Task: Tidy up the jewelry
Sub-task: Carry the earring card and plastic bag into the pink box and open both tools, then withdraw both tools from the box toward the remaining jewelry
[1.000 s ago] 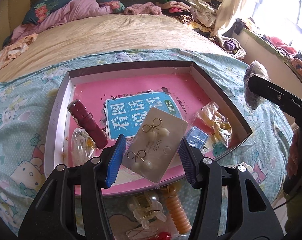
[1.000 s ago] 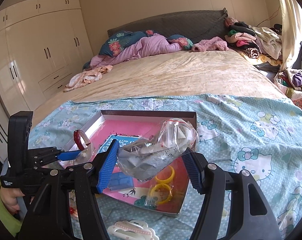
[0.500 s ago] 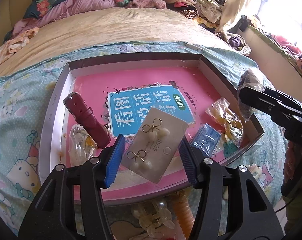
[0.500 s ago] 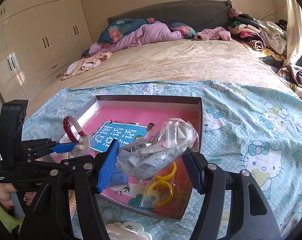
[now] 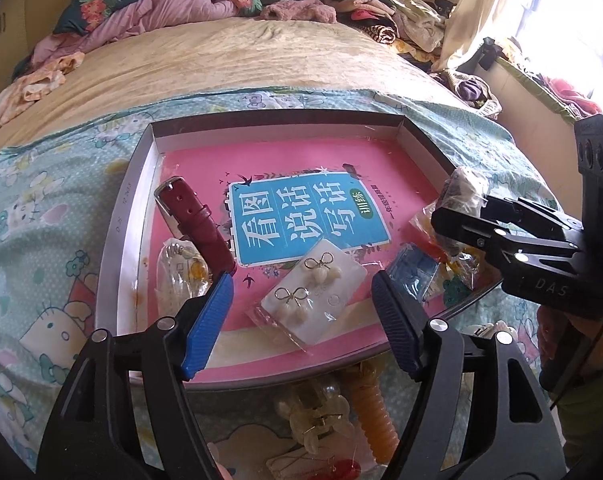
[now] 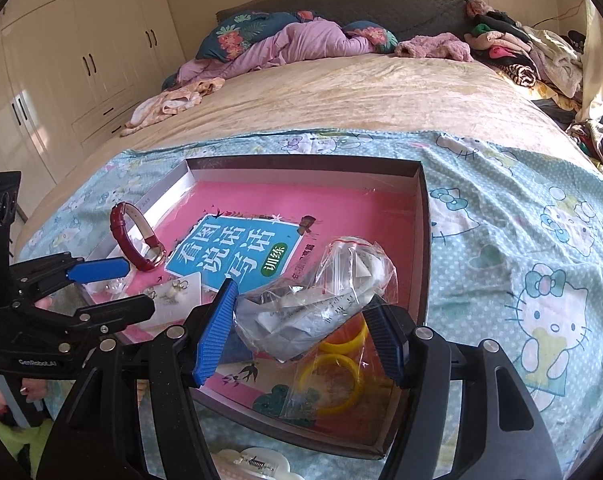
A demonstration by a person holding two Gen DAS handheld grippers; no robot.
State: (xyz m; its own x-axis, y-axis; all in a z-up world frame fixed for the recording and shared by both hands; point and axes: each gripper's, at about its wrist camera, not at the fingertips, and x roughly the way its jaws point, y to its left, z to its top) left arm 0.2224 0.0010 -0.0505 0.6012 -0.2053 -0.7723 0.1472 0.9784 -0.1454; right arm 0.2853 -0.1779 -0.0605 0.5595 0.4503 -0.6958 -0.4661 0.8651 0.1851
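A shallow grey tray (image 5: 113, 264) lies on the bed, lined with a pink book (image 5: 301, 216). On the book lies a white card with two bow earrings (image 5: 313, 300). My left gripper (image 5: 301, 284) hovers over it, jaws opening, both blue pads clear of the card. A red watch strap (image 5: 197, 220) stands by the tray's left wall. My right gripper (image 6: 301, 300) is shut on a crumpled clear zip bag (image 6: 341, 272) with grey and white contents, held above the tray's near right corner. In the left wrist view that bag (image 5: 465, 188) shows at the right.
In the tray also lie bagged yellow bangles (image 6: 333, 364), a blue packet (image 5: 415, 270) and a clear bag with a pale piece (image 5: 181, 268). Hair clips (image 5: 317, 416) and an orange spiral tie (image 5: 369, 412) lie in front of the tray. Clothes are piled at the bed's far end.
My left jaws have spread and the earring card has dropped from them onto the book. My right gripper has sunk closer over the tray with the bag still in it.
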